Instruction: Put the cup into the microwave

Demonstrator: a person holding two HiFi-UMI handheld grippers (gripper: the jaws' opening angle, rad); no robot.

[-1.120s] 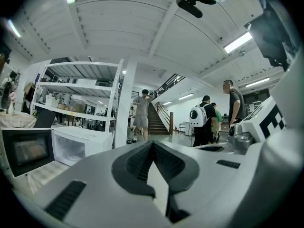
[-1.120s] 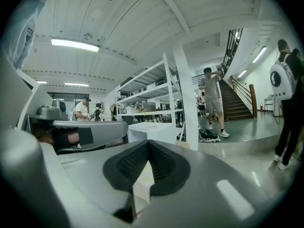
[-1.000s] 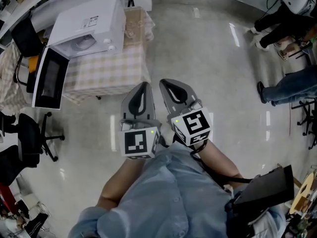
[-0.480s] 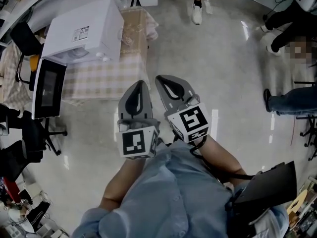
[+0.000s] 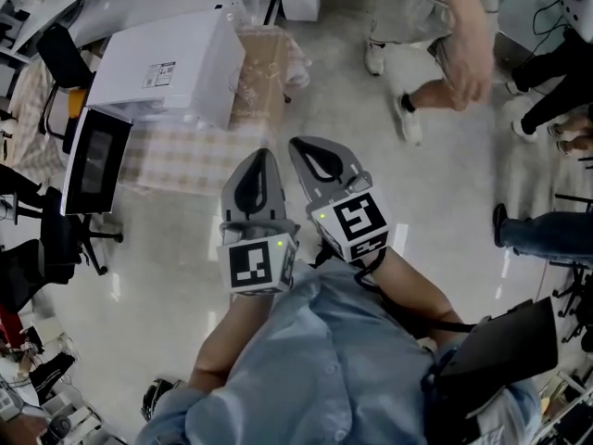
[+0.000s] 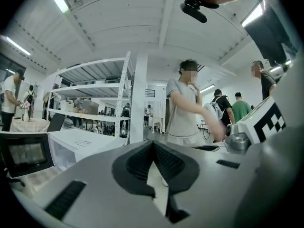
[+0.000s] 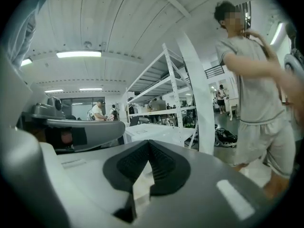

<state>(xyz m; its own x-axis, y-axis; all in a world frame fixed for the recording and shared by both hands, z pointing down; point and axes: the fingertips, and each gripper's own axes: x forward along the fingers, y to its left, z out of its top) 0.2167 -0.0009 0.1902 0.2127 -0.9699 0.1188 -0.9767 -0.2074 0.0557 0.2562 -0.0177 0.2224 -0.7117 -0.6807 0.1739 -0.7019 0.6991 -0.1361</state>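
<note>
A white microwave (image 5: 171, 68) stands on a table with a checked cloth (image 5: 181, 160) at the upper left, its dark door (image 5: 93, 160) swung open. I can make out no cup in any view. My left gripper (image 5: 257, 160) and right gripper (image 5: 310, 148) are side by side over the floor, just short of the table's near edge, both shut and empty. In the left gripper view the microwave (image 6: 80, 144) and its door (image 6: 26, 153) lie ahead to the left of the shut left gripper (image 6: 153, 144). In the right gripper view the right gripper (image 7: 148, 144) points toward white shelving.
A brown box-like surface (image 5: 261, 72) sits on the table right of the microwave. A person (image 5: 445, 44) walks across the floor at the upper right, and others stand at the right edge. Black office chairs (image 5: 56, 248) stand left of the table. White shelving (image 6: 95, 99) rises behind it.
Both grippers have travelled together across the floor, still shut and side by side, and the table now lies slightly nearer. A person has walked into view at the upper right.
</note>
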